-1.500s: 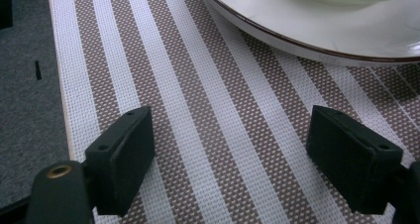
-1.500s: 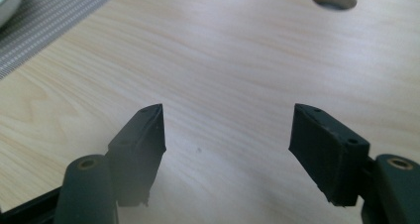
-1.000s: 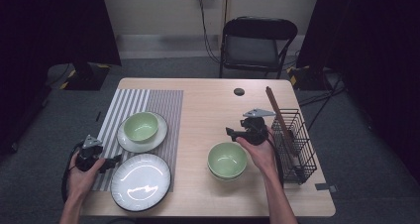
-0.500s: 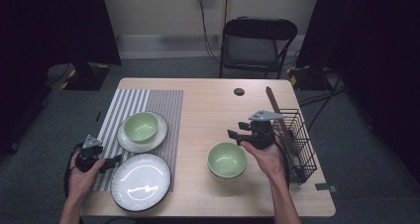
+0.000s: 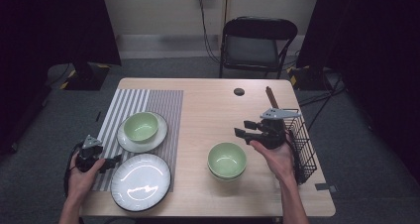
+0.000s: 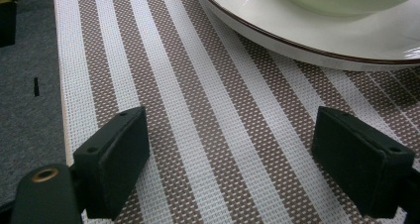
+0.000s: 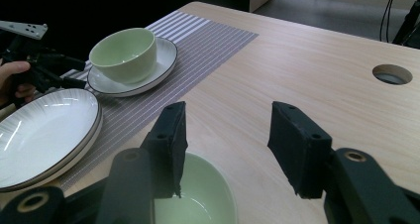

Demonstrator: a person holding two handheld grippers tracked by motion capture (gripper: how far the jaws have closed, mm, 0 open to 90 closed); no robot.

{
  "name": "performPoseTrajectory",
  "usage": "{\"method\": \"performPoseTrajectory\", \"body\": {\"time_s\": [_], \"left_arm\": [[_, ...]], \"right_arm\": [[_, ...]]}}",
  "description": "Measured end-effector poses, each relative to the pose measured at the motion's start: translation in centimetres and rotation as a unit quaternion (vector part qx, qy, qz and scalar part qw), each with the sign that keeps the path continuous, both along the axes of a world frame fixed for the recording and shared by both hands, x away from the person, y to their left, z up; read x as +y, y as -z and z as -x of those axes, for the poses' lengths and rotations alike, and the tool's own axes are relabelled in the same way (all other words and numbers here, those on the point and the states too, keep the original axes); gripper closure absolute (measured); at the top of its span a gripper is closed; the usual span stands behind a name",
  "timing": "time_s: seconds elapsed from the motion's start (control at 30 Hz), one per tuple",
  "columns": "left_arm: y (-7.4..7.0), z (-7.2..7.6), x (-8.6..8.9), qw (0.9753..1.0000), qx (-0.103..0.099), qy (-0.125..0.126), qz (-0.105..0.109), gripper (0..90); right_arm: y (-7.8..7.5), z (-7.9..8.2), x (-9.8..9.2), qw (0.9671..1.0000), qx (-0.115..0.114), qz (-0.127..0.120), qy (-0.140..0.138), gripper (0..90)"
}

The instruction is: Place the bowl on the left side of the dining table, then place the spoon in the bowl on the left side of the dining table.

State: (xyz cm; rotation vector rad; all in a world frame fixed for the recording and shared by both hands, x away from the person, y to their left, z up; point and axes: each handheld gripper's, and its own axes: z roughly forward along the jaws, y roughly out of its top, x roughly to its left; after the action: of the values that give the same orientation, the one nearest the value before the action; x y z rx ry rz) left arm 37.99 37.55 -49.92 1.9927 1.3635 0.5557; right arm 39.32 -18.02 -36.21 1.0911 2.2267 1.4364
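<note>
While left tool (image 5: 115, 159) stays open, right tool (image 5: 241, 130), open, empty, drifted rightward above green bowl (image 5: 227, 159).

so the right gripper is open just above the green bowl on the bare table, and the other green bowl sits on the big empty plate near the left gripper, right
Not quite. The other green bowl sits on the smaller plate farther back on the striped mat, not on the big plate, which is empty; the high view shows it. The rest holds: the right gripper is open just above the green bowl on the bare table.

high: overhead, forward-down, far | left tool view: close on placemat (image 6: 208, 135) | right: low across table (image 7: 307, 65); shared: placemat
</note>
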Motion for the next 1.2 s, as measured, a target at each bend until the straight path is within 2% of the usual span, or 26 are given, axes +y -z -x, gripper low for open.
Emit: {"method": "performPoseTrajectory", "body": {"time_s": [0.5, 0.73, 1.03, 1.1, 1.2], "left_arm": [[0.0, 0.0, 0.0, 1.0, 0.0, -0.001, 0.0, 14.3], [0.0, 0.0, 0.0, 1.0, 0.0, -0.001, 0.0, 14.3], [0.0, 0.0, 0.0, 1.0, 0.0, 0.0, 0.001, 14.3], [0.0, 0.0, 0.0, 1.0, 0.0, 0.0, 0.0, 14.3], [0.0, 0.0, 0.0, 1.0, 0.0, 0.0, 0.0, 14.3]], "right_arm": [[-1.6, 1.2, -3.4, 0.9998, -0.008, -0.011, 0.014, 54.8], [-2.1, 2.2, -5.7, 0.9986, -0.031, -0.015, 0.04, 56.7], [-2.2, 2.9, -8.3, 0.9967, -0.031, -0.01, 0.075, 58.2], [-2.1, 3.1, -8.9, 0.9962, -0.032, -0.015, 0.08, 59.2], [-1.9, 3.2, -9.3, 0.996, -0.03, -0.009, 0.084, 60.5]]}}
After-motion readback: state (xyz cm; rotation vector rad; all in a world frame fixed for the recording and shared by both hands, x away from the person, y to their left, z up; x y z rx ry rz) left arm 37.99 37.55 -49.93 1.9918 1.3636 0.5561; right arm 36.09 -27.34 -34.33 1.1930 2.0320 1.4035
